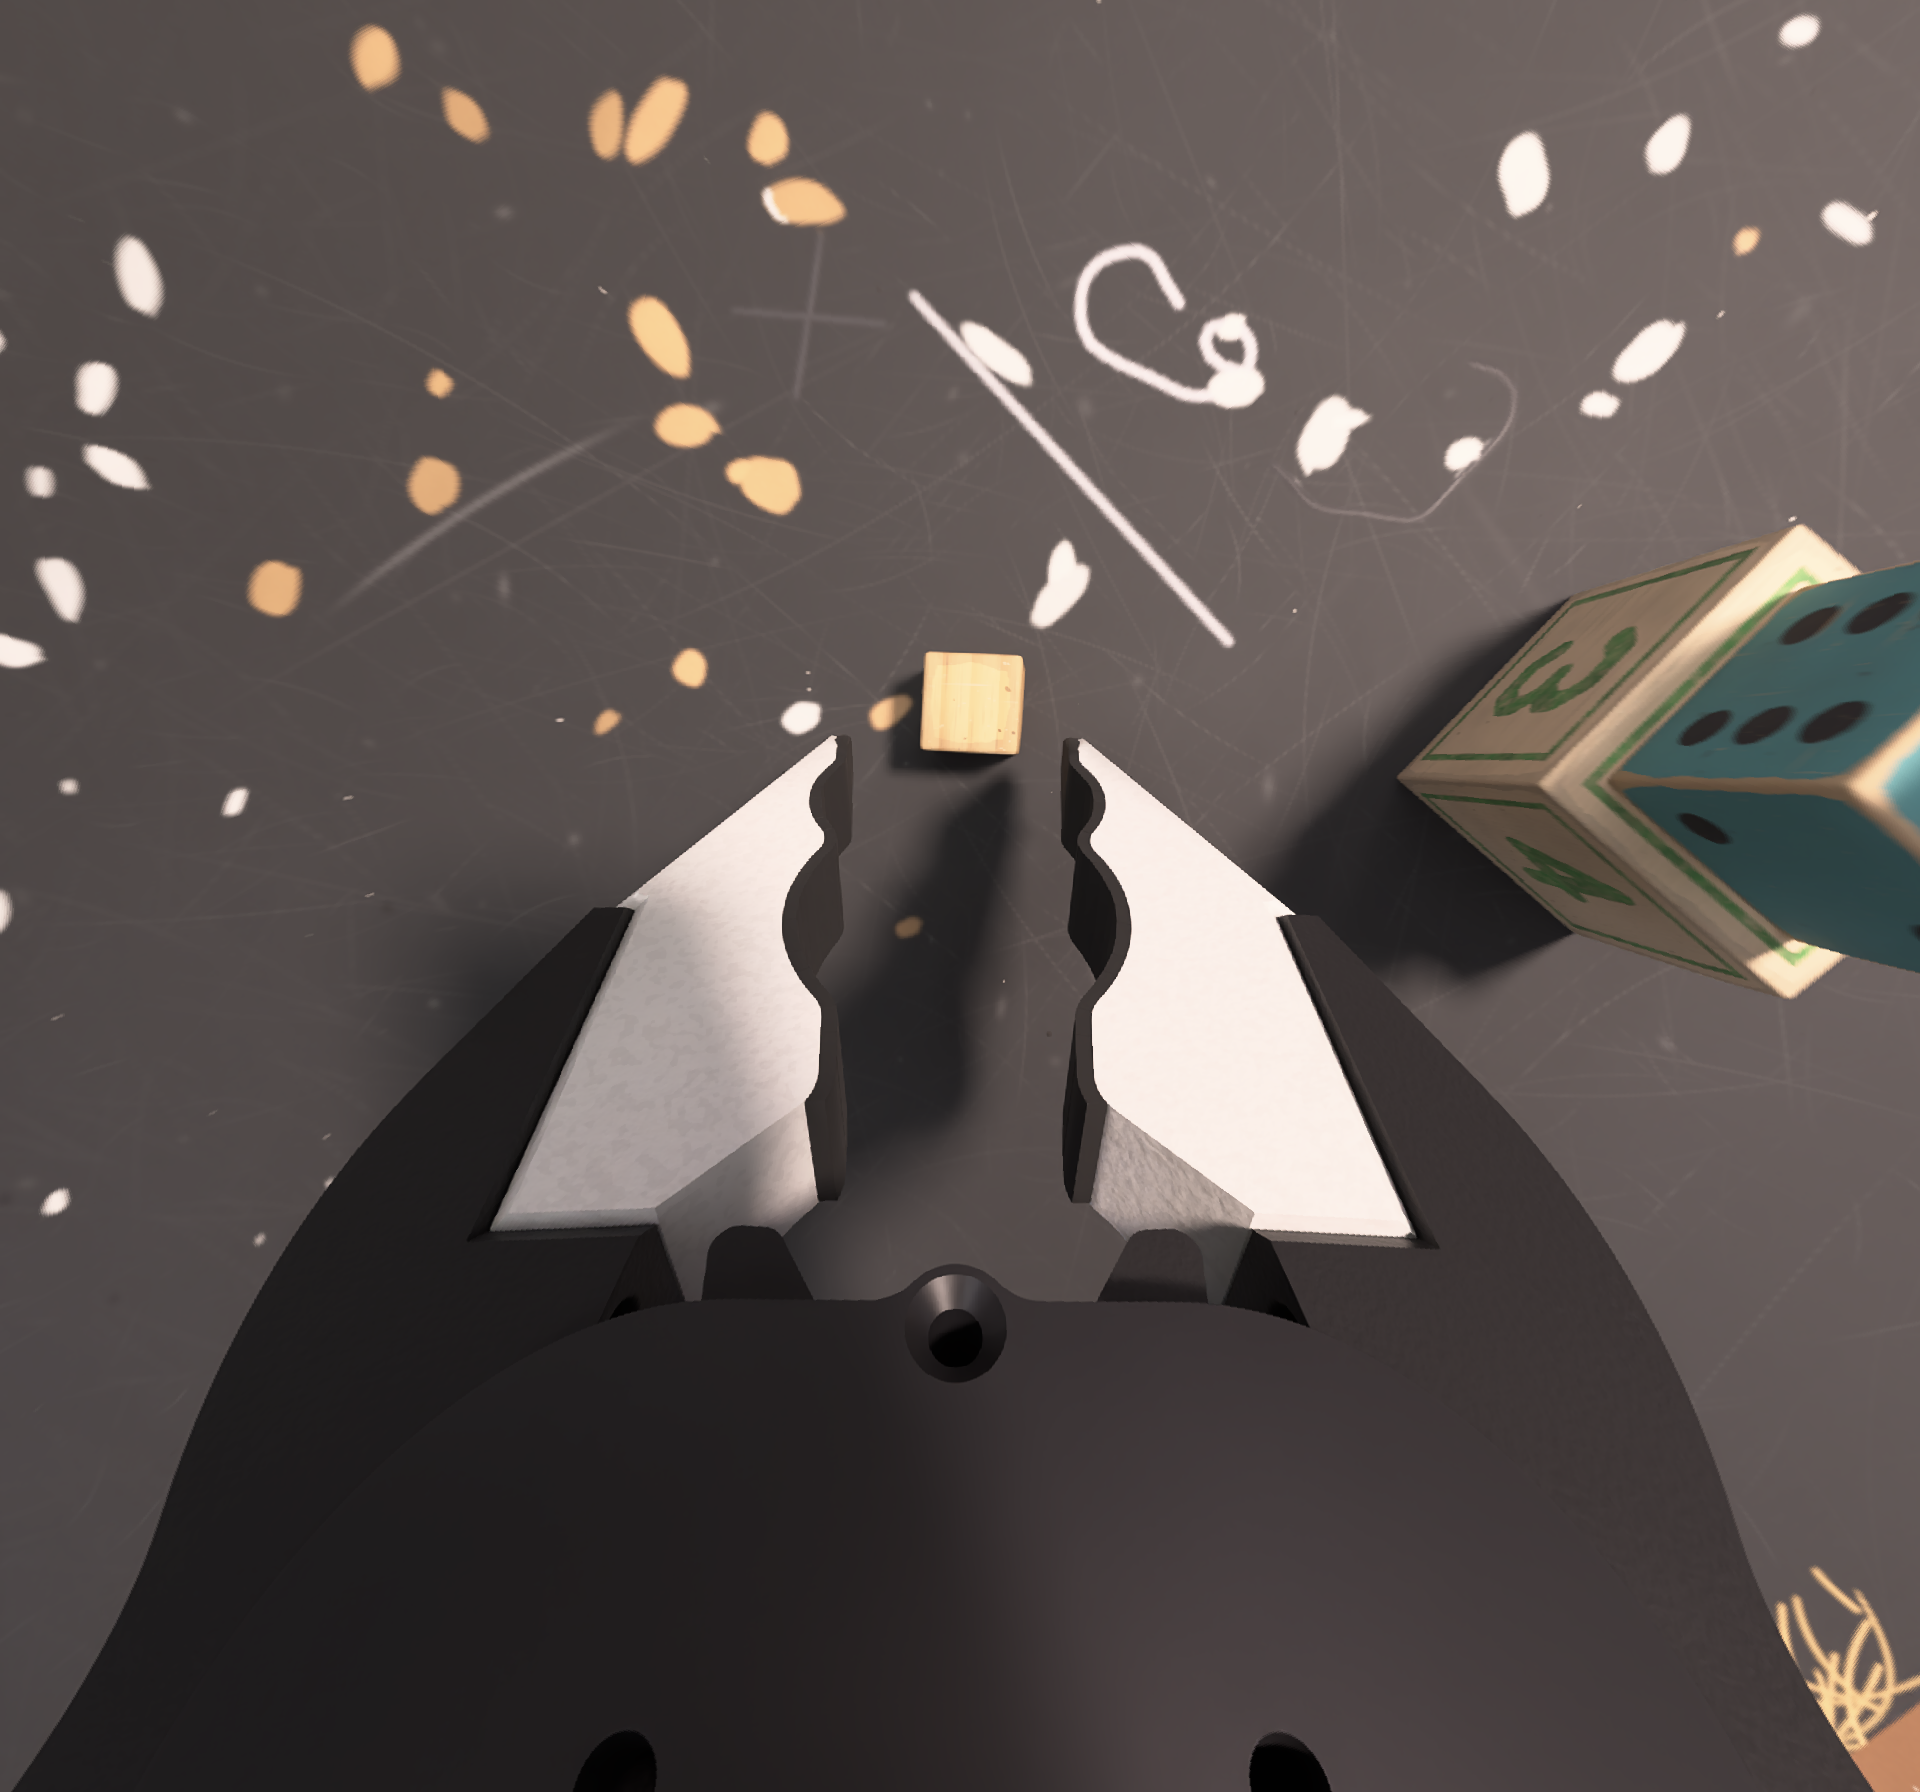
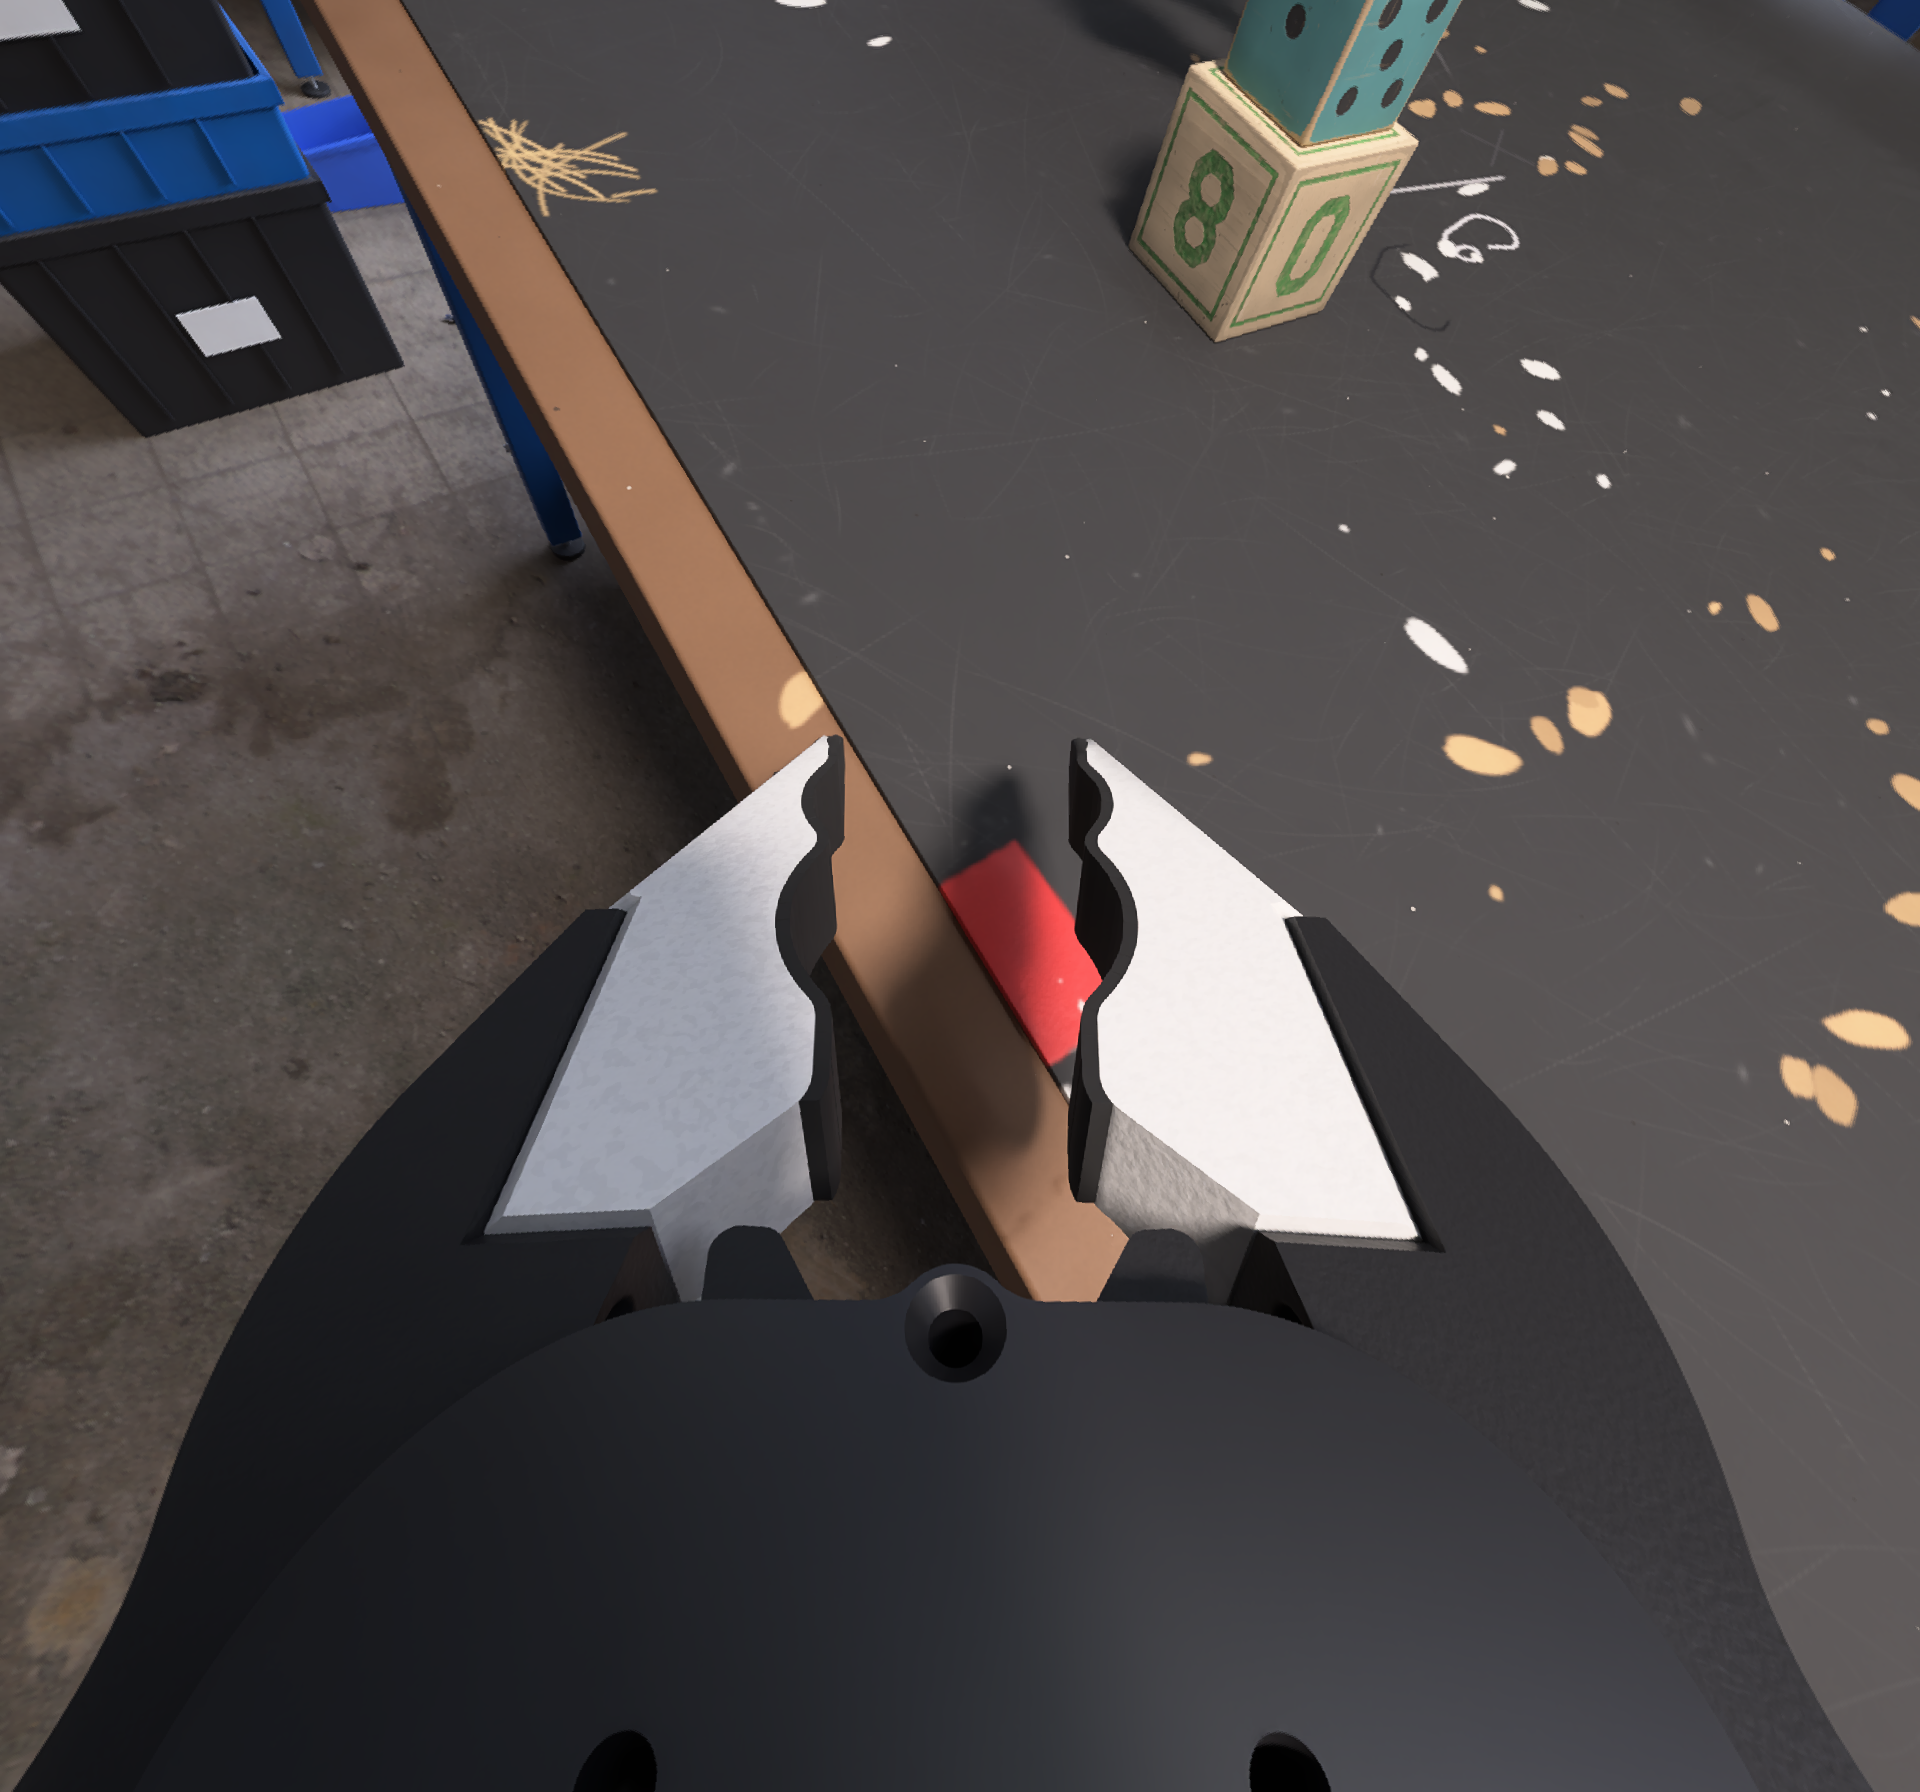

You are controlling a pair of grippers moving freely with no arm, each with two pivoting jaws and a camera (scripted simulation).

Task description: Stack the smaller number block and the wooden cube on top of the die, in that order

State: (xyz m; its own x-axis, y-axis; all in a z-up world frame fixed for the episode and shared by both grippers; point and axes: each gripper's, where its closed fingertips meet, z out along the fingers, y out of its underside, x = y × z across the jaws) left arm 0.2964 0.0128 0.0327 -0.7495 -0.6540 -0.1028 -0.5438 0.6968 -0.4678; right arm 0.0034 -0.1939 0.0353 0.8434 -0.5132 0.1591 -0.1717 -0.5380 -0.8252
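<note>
Two hand-held grippers, both spread and empty — wooden cube [image 1: 971,703] only in left view, red block [image 2: 1023,953] only in right.

We look straight down along the left gripper [image 1: 956,755], its 2 white fingers [image 1: 707,994] spread apart with nothing between them. Just beyond the tips, at frame centre, the small wooden cube [image 1: 971,703] sits alone on the dark, paint-speckled table [image 1: 416,911]. At the right edge, the teal die [image 1: 1808,766] rests on a larger pale block with green numerals [image 1: 1538,755], well apart from the cube. A white line [image 1: 1070,469] crosses the surface above centre.
</note>
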